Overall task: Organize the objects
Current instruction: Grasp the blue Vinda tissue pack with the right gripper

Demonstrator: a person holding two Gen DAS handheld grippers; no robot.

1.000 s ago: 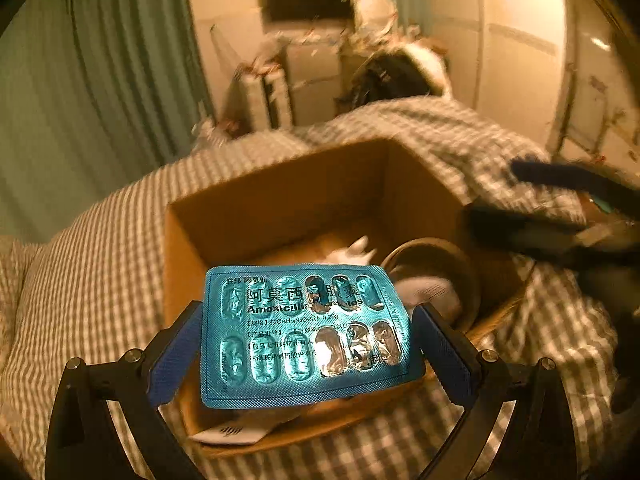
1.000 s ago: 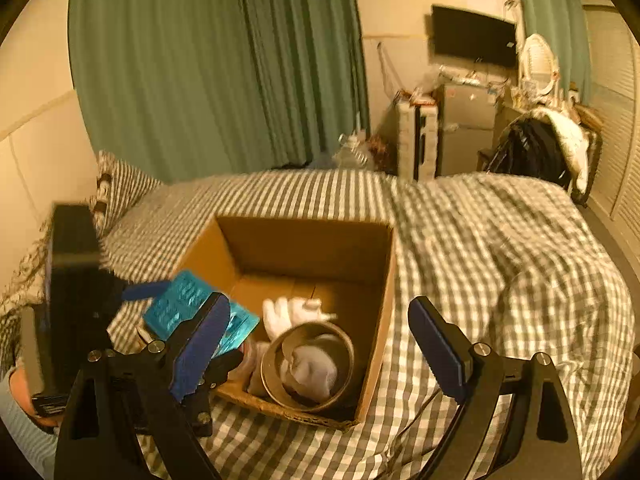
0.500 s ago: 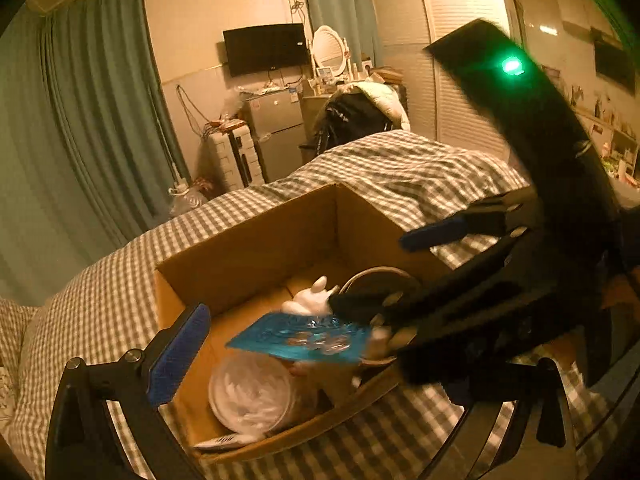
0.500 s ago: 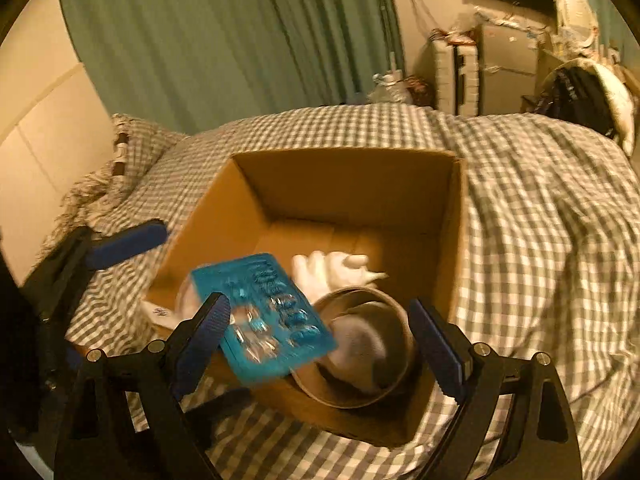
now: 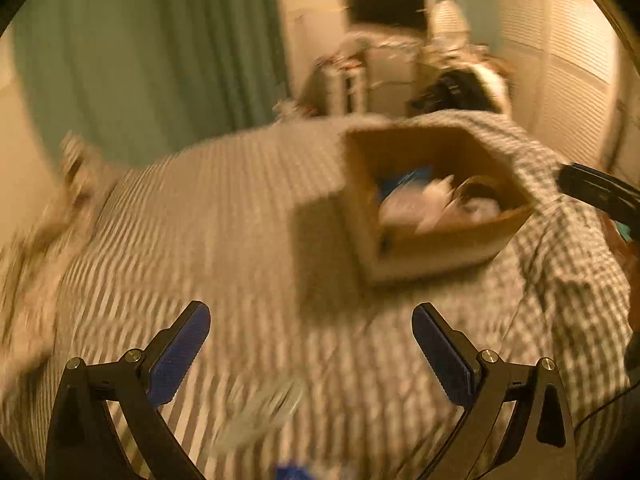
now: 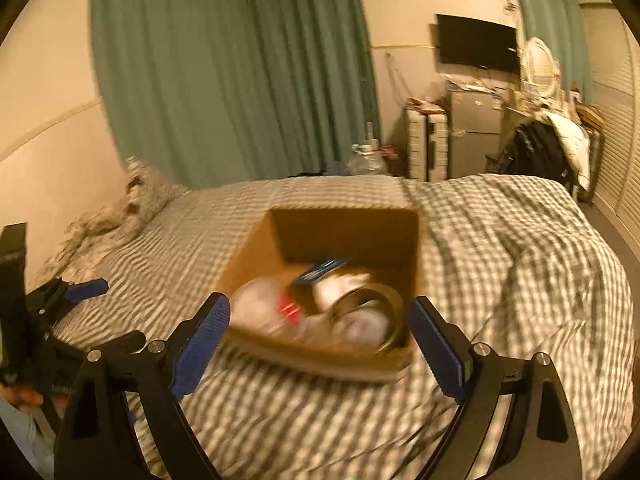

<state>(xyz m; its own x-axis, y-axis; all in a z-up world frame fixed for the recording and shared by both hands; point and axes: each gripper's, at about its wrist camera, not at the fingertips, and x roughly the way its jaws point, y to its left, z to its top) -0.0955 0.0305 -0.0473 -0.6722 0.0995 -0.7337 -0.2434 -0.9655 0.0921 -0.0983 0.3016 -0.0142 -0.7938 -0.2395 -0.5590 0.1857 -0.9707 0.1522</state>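
Note:
An open cardboard box (image 5: 436, 248) (image 6: 256, 248) sits on the checked bedspread. The teal blister pack of pills (image 6: 325, 269) (image 5: 404, 181) lies inside it toward the back, beside a white soft thing (image 6: 340, 283), a round brown tin (image 6: 374, 312) and a whitish tub (image 6: 256, 308). My left gripper (image 5: 310, 354) is open and empty, low over the bed, left of the box. My right gripper (image 6: 318, 340) is open and empty, just in front of the box. Both views are blurred.
The checked bedspread (image 5: 224, 240) spreads around the box. A blurred pale object (image 5: 260, 412) lies on the bed between my left fingers. Green curtains (image 6: 224, 72), a small fridge (image 6: 474, 128) and a chair with clothes (image 6: 548, 144) stand behind the bed. A pillow (image 6: 120, 216) lies at left.
My left gripper let go of the blister pack, which now lies in the box, and swung away left and back. My right gripper pulled back from the box.

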